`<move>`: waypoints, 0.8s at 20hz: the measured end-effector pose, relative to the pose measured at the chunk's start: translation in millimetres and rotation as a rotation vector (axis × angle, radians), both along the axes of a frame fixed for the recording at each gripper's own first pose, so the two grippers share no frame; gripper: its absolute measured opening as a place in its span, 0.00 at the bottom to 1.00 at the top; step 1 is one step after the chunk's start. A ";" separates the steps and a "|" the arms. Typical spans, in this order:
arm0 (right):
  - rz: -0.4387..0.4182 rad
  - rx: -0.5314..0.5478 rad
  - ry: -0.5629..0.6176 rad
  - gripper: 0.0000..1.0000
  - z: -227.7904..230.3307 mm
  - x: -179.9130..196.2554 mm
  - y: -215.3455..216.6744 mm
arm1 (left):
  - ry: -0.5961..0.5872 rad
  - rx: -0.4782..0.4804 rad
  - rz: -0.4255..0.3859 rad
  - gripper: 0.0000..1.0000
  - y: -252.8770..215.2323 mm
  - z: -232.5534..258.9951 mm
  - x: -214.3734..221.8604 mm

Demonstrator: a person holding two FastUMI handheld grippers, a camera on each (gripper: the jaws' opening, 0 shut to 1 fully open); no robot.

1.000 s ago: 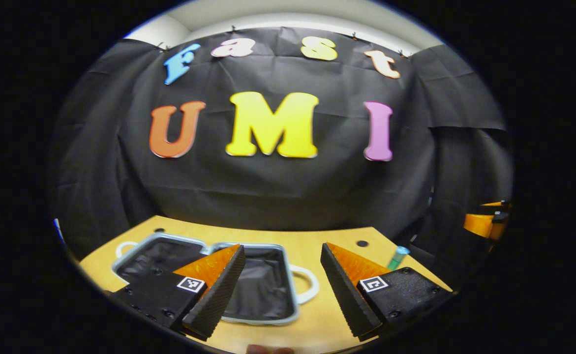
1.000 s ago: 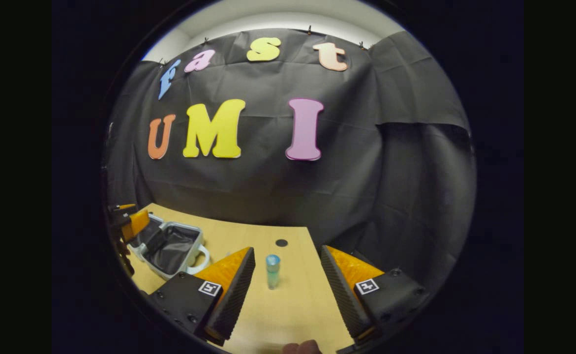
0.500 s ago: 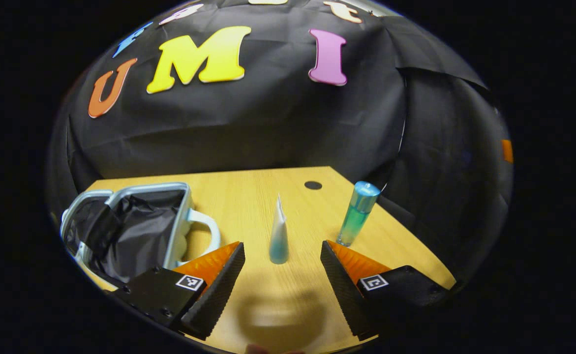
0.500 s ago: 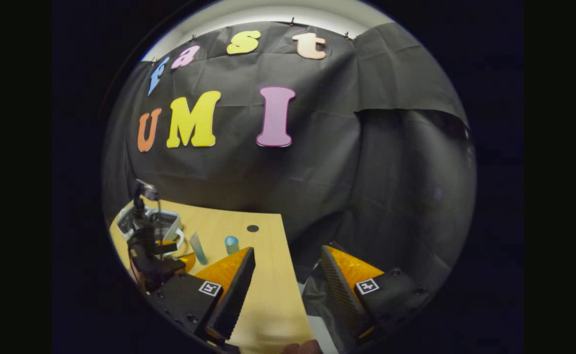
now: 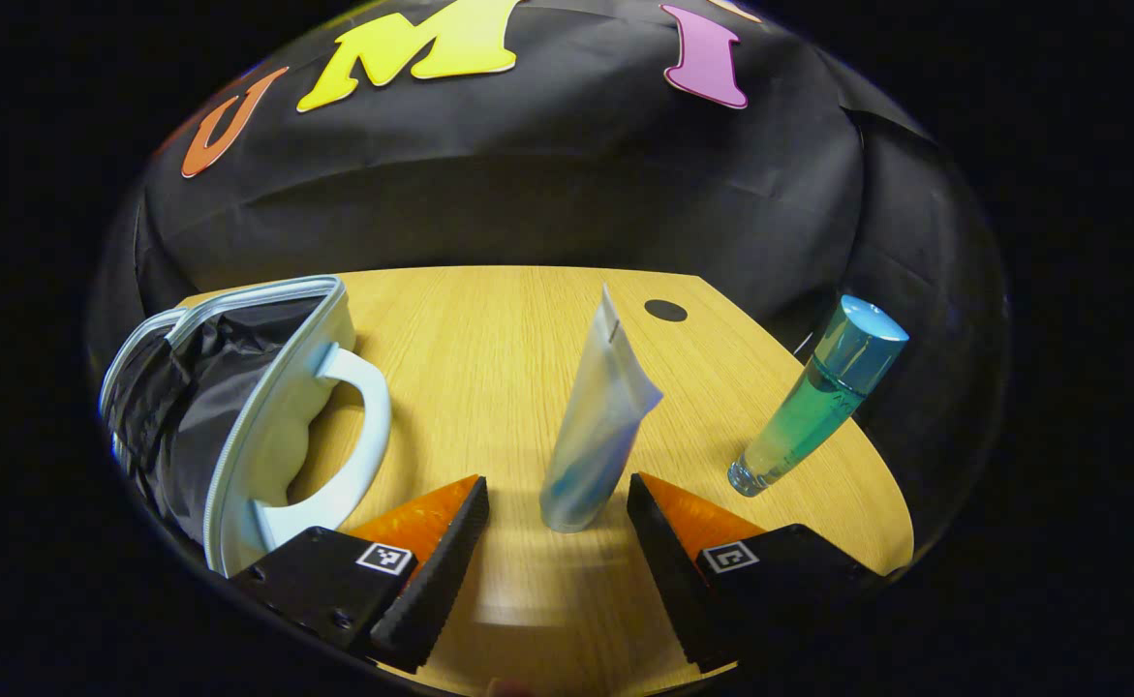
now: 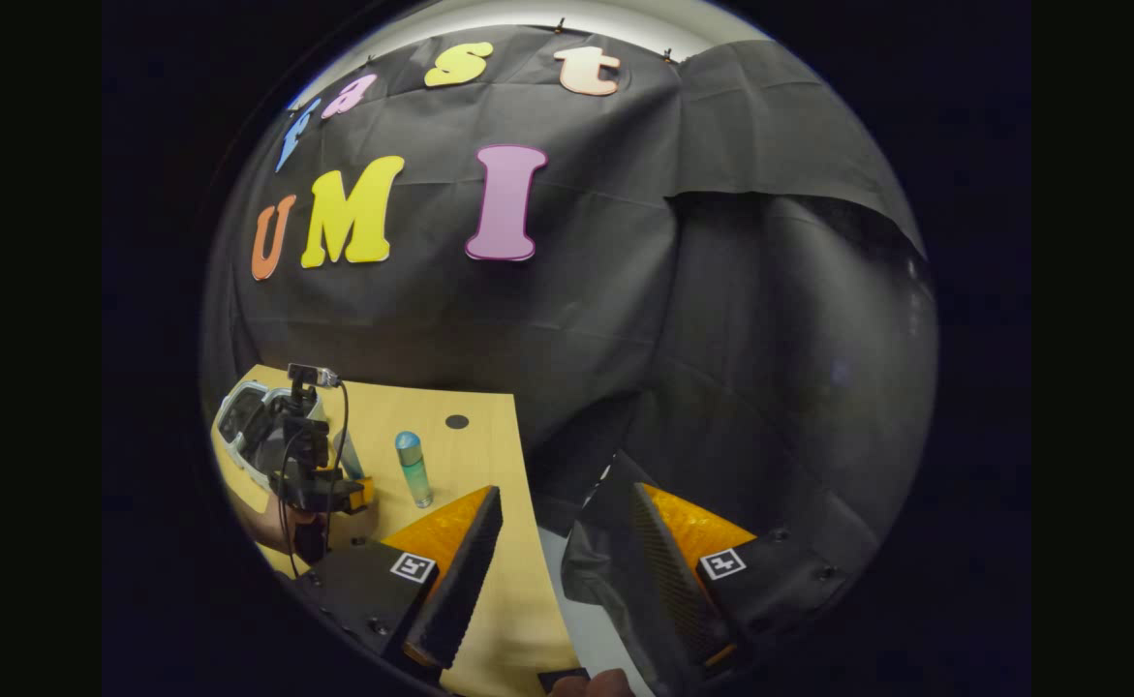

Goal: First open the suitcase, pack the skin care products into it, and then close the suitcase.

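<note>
Two skin care items stand on the pale wooden bench (image 5: pixel 489 329) in the left gripper view: a soft whitish squeeze tube with a blue foot (image 5: pixel 594 426), upright on its cap, and a green-tinted clear bottle with a blue cap (image 5: pixel 818 397) off to its right. The left hand-held gripper (image 5: pixel 557 503) is spread wide, its fingers flanking the tube's base without touching it. The small pale-blue suitcase with a black lining (image 5: pixel 237 407) lies open to the left. In the right gripper view, the right hand-held gripper (image 6: pixel 567 523) hangs released and empty past the bench's edge, well apart from the bottle (image 6: pixel 413 469). Closing off-centre could tip the slender tube, or squeeze its soft body so it slips.
</note>
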State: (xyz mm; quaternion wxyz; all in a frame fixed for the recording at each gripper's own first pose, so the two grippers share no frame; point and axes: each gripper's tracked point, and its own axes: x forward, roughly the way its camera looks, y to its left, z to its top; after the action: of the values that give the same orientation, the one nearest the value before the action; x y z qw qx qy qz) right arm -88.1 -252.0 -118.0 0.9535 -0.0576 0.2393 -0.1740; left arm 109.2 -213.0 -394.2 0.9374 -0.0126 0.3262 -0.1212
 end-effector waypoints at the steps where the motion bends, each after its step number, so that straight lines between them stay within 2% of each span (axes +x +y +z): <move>1: -0.001 0.002 0.001 0.80 -1.1 0.7 1.0 | -0.004 0.002 -0.007 0.89 -2.6 -0.2 0.5; 2: 0.002 0.004 0.002 0.80 -1.8 2.5 2.8 | -0.007 0.009 -0.014 0.77 -3.8 0.8 0.9; 4: 0.011 0.004 0.004 0.80 -2.0 5.2 7.5 | -0.013 0.029 -0.031 0.65 -3.4 -0.2 4.0; 6: 0.027 -0.004 0.018 0.80 -7.7 6.9 14.5 | 0.000 0.034 -0.052 0.49 -4.4 0.6 3.3; 7: 0.044 -0.003 0.022 0.80 -11.5 7.4 19.5 | 0.009 0.030 -0.055 0.48 -3.3 2.9 1.1; 8: 0.061 0.001 0.027 0.81 -15.4 8.7 24.8 | 0.010 0.024 -0.056 0.41 -0.9 9.8 -1.0; 11: 0.124 0.046 0.035 0.80 -37.2 19.8 46.7 | -0.014 -0.036 -0.077 0.39 1.8 52.6 -15.6; 16: 0.263 0.149 0.059 0.80 -96.0 56.0 101.0 | -0.086 -0.072 -0.101 0.37 28.8 139.6 -61.0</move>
State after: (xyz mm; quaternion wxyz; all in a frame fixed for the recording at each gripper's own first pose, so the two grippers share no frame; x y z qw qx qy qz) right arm -32.1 -151.0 -214.0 0.9623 -0.0224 0.2697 -0.0275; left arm 48.2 -184.1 -254.6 0.9422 -0.0248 0.2812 -0.1805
